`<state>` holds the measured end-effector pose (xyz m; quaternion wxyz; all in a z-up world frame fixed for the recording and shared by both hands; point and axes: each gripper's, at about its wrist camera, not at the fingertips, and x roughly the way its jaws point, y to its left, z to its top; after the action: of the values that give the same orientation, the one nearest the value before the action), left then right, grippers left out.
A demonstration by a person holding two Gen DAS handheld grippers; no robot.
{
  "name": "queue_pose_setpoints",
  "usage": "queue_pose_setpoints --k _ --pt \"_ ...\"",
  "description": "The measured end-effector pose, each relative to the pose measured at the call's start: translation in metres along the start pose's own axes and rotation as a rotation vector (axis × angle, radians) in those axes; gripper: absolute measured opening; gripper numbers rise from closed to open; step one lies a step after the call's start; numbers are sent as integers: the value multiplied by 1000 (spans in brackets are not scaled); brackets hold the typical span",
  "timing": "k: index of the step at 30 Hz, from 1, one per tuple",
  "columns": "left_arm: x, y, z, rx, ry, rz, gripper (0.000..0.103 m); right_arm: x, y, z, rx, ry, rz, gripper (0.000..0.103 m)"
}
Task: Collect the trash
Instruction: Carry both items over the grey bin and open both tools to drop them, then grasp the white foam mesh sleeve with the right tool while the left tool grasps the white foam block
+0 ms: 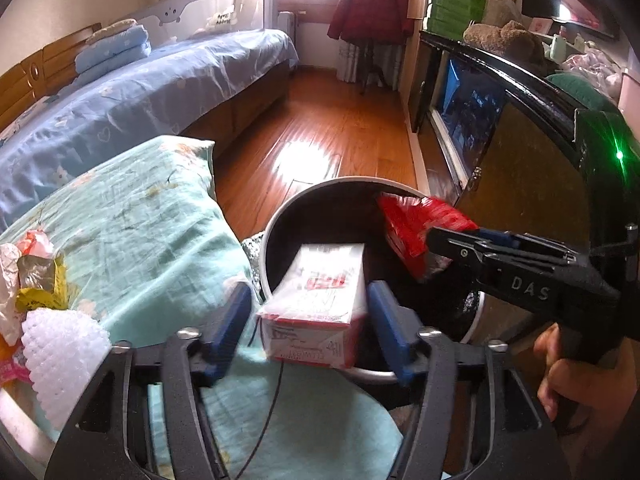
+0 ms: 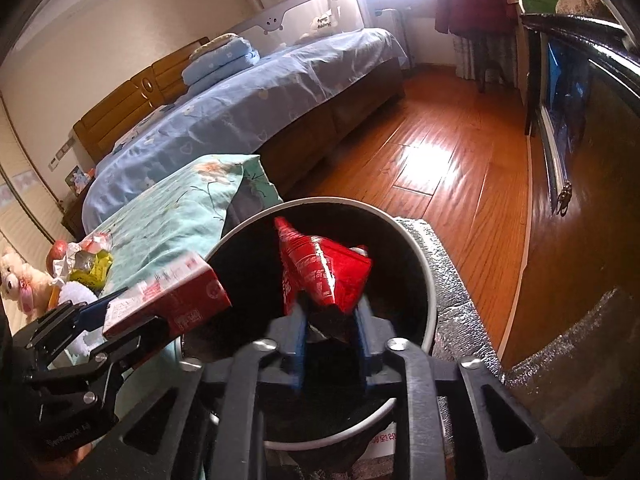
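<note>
A round bin with a white rim (image 1: 348,179) (image 2: 320,201) and a dark inside stands on the floor beside a teal-covered surface. My left gripper (image 1: 308,300) (image 2: 132,312) is open over the bin's near edge. A blurred red-and-white carton (image 1: 320,280) (image 2: 176,292) sits between its blue pads with gaps on both sides. My right gripper (image 2: 331,316) (image 1: 432,240) hangs over the bin's mouth. A crumpled red wrapper (image 2: 320,268) (image 1: 412,224) stands loose between its spread blue pads, so it is open. A hand (image 1: 568,376) holds the right gripper's handle.
More trash lies on the teal cloth (image 1: 132,220) at the left: crumpled wrappers (image 1: 36,276) and a white foam net (image 1: 60,352). A blue-sheeted bed (image 1: 160,80) is behind. A dark cabinet (image 1: 532,168) is on the right, wooden floor (image 1: 340,120) beyond, and a silver foil mat (image 2: 448,280) by the bin.
</note>
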<state>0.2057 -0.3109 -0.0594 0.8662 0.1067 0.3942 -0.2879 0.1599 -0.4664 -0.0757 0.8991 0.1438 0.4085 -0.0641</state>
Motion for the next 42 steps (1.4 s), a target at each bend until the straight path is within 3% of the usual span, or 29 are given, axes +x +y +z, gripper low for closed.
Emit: queue_pose_setpoints --k 2,3,11,24,32,36,39,42 --pt "-5 2 -2 -13 -12 3 78 0 -1 1 13 -6 8 59" --pt "-9 3 -5 -18 -18 3 78 -1 -2 1 18 -9 11 61" --pt "-47 29 -37 -82 -56 36 79 -13 9 -9 34 -28 58 71" --pt "-104 85 -96 -219 -108 108 79 -27 66 -36 -17 -24 159 73" --pt "-112 130 -118 -311 -94 266 79 -29 104 -46 -58 -17 207 73" --pt "-112 151 -130 -349 -79 310 79 -27 125 -51 -85 -4 228 73" --pt "-114 165 -139 -377 -69 331 79 -25 138 -54 -105 3 241 73" --pt "-120 171 -143 -407 -81 294 79 -23 146 -56 -117 7 252 73"
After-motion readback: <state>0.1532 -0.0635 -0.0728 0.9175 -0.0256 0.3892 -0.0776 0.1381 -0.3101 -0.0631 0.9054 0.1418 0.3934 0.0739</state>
